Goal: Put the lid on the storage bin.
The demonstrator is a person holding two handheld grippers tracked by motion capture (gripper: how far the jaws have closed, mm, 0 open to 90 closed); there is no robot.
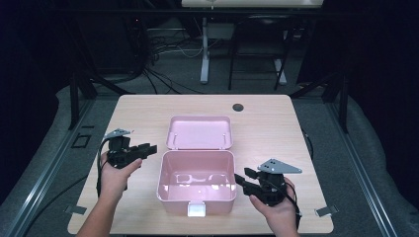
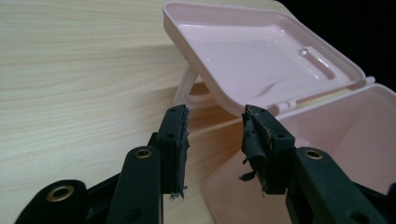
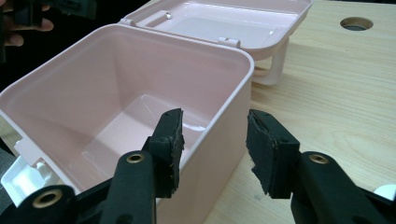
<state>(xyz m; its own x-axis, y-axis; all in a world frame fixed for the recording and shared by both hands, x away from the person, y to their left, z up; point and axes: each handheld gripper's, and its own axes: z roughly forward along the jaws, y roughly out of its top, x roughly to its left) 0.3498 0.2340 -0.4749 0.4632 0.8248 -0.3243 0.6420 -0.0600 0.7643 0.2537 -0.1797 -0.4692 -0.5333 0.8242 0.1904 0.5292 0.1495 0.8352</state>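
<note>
Left gripper (image 2: 215, 140) jaws apart, nothing between, pink box (image 2: 336, 154) with lid (image 2: 252, 51) open, wooden table (image 2: 70, 93)

Pink plastic box (image 1: 196, 182), empty, upright mid-table; hinged lid (image 1: 199, 132) open, laid back.

A lab or test room: a bare wooden table (image 1: 148, 106) inside a dark metal frame (image 1: 74, 98), black curtains around, loose cables (image 1: 163, 74) on grey carpet, another desk's leg (image 1: 204, 49) behind

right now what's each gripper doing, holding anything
left gripper: open, holding nothing, beside the pink box
right gripper: open, holding nothing, jaws either side of the box's wall
</note>
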